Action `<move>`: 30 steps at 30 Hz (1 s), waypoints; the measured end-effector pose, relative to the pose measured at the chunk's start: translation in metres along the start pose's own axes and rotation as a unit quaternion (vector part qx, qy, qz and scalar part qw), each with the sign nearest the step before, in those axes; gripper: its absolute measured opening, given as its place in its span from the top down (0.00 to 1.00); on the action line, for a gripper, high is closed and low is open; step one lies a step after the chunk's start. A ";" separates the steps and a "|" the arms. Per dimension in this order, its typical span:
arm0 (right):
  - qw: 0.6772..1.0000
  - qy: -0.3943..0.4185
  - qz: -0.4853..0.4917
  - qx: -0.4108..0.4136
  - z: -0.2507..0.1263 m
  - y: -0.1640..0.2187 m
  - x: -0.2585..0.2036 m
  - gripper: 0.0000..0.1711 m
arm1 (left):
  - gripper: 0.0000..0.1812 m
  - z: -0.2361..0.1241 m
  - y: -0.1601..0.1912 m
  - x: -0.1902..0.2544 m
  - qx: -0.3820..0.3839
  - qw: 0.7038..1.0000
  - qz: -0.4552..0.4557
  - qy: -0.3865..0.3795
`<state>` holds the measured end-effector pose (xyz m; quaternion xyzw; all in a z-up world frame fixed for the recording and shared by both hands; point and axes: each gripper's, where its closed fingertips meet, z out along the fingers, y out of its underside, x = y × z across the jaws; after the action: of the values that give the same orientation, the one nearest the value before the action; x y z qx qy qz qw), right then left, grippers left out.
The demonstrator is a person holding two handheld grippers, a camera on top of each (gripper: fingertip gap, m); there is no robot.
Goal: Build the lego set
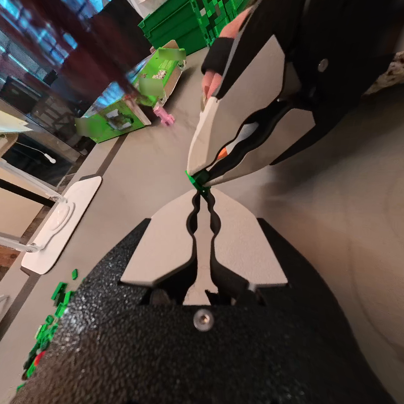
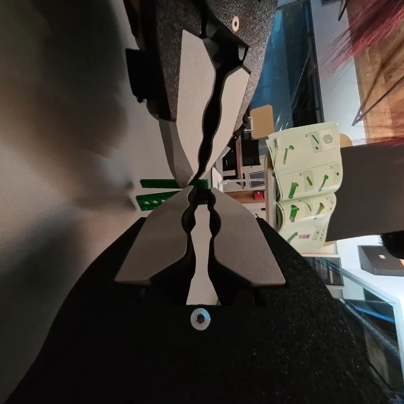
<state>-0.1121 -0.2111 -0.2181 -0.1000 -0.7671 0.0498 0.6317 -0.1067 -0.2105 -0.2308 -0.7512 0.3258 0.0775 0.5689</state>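
At frame centre my left claw [image 1: 204, 192] and right claw [image 2: 200, 192] both pinch the small green brick assembly [image 1: 200, 180] tip to tip; I judge I'm mid-join, and next comes a firm, aligned squeeze.

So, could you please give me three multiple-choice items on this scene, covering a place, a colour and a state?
1. Where does the pink figure stand? A on a chair; B on the table beside a green box; C in a claw.
2. What colour is the piece both claws pinch? A green; B red; C yellow.
3. How is the instruction booklet? A shut; B rolled up; C open.
Answers: B, it stands by that box; A, the left claw and right claw meet on a green piece; C, its pages show.
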 end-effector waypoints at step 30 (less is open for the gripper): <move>0.998 0.069 -0.005 -0.008 0.002 0.003 0.013 0.95 | 0.98 0.000 -0.001 -0.010 0.018 0.995 -0.095 0.000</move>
<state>-0.1158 -0.2054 -0.2071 -0.1046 -0.7224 0.0334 0.6827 -0.1139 -0.2064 -0.2248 -0.7681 0.2544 0.0173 0.5873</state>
